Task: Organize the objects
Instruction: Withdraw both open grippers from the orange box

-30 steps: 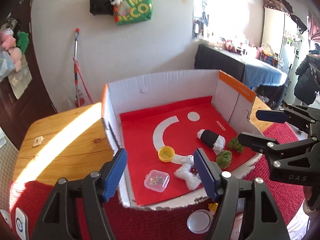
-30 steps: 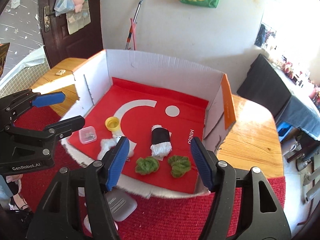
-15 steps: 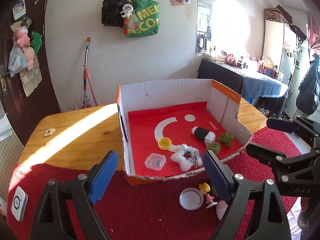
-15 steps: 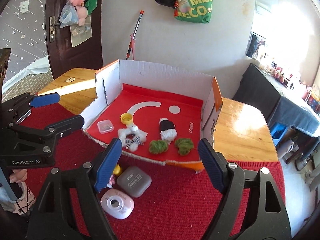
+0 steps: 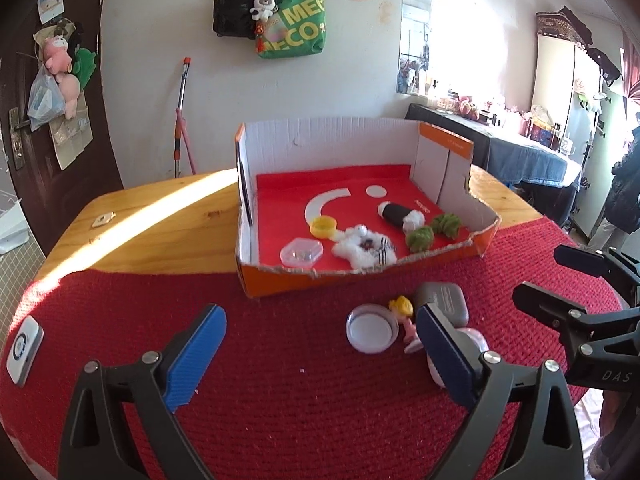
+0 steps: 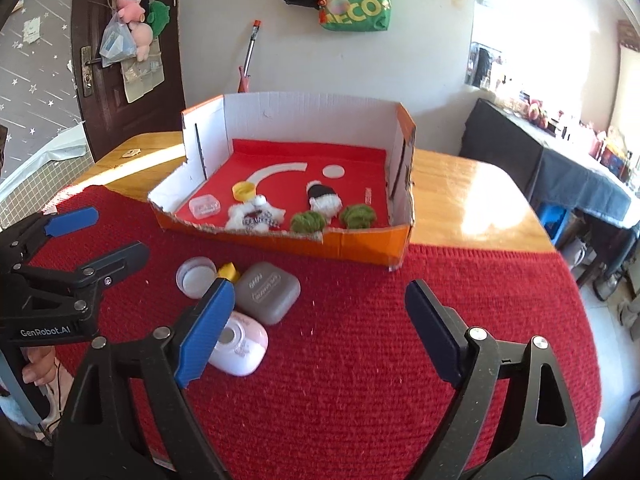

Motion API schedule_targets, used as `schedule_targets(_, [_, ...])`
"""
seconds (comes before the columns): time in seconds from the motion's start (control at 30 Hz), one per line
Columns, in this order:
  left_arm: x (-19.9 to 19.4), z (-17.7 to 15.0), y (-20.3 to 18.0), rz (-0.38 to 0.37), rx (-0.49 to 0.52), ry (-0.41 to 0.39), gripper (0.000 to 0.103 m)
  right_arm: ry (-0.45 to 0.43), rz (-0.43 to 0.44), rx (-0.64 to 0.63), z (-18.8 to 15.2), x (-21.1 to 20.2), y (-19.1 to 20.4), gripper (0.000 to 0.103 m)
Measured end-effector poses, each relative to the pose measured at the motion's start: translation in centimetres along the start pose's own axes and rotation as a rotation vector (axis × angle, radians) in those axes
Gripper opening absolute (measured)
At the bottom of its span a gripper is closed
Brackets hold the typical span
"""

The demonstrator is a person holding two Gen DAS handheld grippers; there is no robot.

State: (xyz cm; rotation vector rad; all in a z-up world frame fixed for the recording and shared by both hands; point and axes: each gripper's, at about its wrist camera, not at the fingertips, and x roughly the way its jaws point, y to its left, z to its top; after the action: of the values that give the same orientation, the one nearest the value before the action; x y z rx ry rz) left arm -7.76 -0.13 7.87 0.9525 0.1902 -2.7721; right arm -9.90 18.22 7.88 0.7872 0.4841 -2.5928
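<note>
Left gripper: jaws are seen opening wide above the red mat; nothing is held between them.
Right gripper: jaws are likewise opening wide, empty, over bare mat.
Box: an open cardboard tray with a red floor is set on the wooden table, its torn front edge at the mat's border.
Inside box: a yellow cap, a clear small case, a white plush, a black-and-white roll and two green tufts are found.
Outside box: a round white lid, a small yellow-haired figure, a grey case and a pink-white case are left clustered on the mat, near the box front.
</note>
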Motion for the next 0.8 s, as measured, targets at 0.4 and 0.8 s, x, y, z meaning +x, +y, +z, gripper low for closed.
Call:
schedule_targets(0.4, [2.1,-3.6,0.1,-0.008,-0.051,0.106,0.099,0.069,-0.001,0.058,-3.7,1.9,-0.4,0.088])
schedule_targets(0.8, [2.8,-4.3,0.3,-0.023,-0.08,0.146,0.099,0.091,-0.011,0.062,-4.1,2.3,-0.8,0.088])
